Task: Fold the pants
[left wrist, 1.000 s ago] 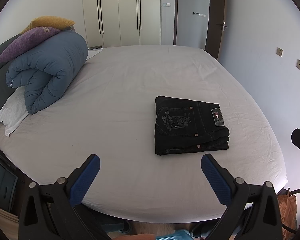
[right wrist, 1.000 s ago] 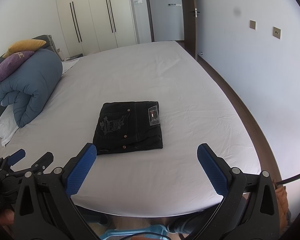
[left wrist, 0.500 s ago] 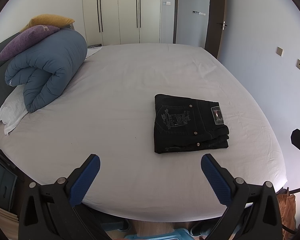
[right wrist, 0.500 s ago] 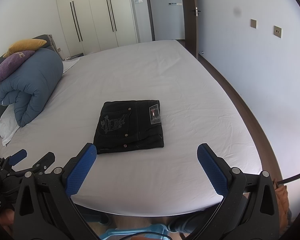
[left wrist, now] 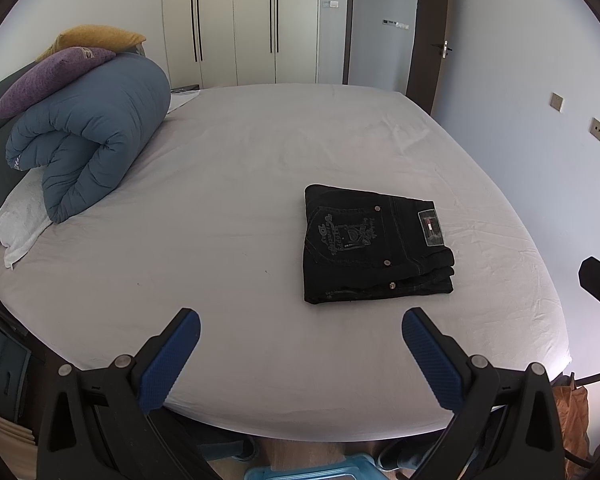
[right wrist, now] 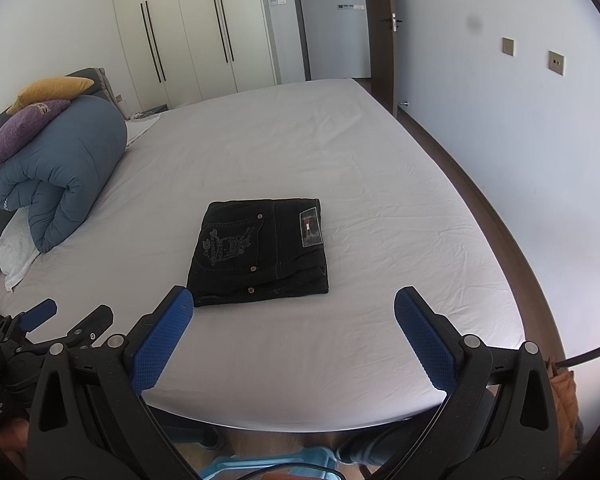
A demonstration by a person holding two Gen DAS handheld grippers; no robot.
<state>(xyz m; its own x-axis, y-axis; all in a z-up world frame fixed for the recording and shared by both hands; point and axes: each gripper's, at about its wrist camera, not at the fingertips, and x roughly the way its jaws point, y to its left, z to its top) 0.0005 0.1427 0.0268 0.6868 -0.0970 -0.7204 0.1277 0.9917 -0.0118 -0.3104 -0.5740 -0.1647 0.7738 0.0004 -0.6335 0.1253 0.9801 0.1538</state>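
Black pants (left wrist: pixel 370 244) (right wrist: pixel 260 250) lie folded into a compact rectangle on the white bed sheet, back pocket embroidery and a waistband label facing up. My left gripper (left wrist: pixel 300 332) hovers open over the near edge of the bed, short of the pants and to their left, with nothing between its blue pads. My right gripper (right wrist: pixel 294 312) is also open and empty, held just in front of the pants' near edge. The left gripper's tips (right wrist: pixel 40 314) show at the lower left of the right wrist view.
A rolled blue duvet (left wrist: pixel 92 136) with a purple pillow (left wrist: pixel 48 76) and a yellow pillow (left wrist: pixel 100 36) sits at the far left of the bed (left wrist: pixel 260 140). White wardrobes (left wrist: pixel 240 20) and a door stand behind. A wall runs along the right side.
Both grippers have drifted slightly, so the pants sit a little higher in each view. The pants lie as before and both grippers stay open.
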